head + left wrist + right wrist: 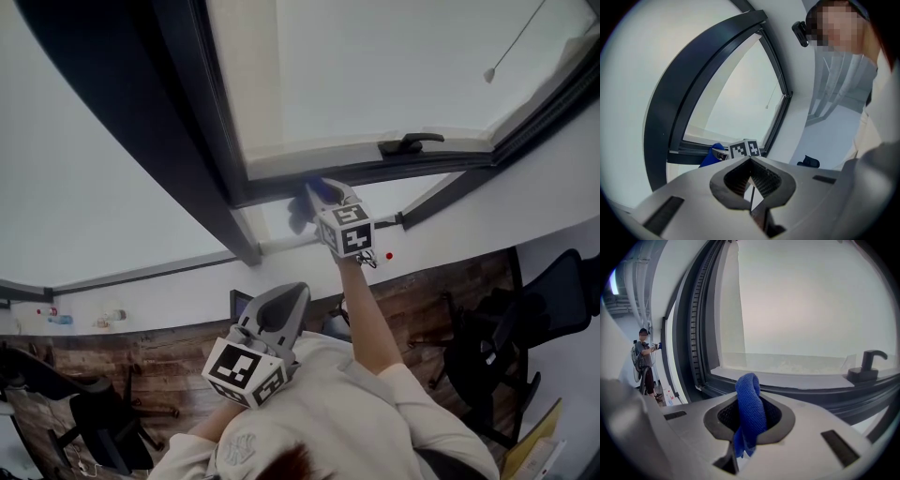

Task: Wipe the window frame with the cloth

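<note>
The dark window frame runs across the top of the head view, with a black handle on its lower rail. My right gripper is raised to that rail, left of the handle, and is shut on a blue cloth. In the right gripper view the cloth stands folded between the jaws, just short of the frame's lower rail and handle. My left gripper is held low near the person's chest. It is shut with nothing in it. From there the cloth shows against the frame.
A white ledge runs below the window. A blind cord pull hangs over the glass. Black office chairs stand on the wooden floor below. Small bottles sit on the ledge at far left. A person stands far off.
</note>
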A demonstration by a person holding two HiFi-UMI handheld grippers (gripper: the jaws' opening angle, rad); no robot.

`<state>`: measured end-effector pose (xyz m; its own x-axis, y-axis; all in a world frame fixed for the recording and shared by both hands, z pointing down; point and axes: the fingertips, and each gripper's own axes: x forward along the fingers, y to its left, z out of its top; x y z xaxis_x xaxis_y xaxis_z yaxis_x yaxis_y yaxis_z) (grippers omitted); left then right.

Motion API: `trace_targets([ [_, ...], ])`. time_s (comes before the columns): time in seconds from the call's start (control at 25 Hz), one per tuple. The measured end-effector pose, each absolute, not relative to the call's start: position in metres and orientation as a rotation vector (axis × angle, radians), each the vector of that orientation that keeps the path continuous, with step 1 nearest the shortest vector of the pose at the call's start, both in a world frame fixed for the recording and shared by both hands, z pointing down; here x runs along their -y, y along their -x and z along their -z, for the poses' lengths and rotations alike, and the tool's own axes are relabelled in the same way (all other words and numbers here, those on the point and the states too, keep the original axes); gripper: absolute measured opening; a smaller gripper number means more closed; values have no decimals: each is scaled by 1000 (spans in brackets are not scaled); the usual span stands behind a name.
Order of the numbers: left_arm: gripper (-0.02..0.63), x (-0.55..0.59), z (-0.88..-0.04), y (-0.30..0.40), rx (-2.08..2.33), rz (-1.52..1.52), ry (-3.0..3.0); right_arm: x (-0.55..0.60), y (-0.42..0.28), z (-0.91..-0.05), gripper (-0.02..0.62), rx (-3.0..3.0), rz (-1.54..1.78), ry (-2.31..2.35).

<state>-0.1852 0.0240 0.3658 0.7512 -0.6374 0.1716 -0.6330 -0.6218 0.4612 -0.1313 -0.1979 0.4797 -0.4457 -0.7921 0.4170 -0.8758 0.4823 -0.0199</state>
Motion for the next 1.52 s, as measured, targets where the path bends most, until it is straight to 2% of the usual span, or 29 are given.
trace_targets([
  [0.48,5,-23,-362,201,1028,37,-2433,199,123,-481,54,2375,-338,-1412],
  [1.52,5,-22,-362,185,1007,28,-2430,203,92,-480,54,2367,-339,-1455],
])
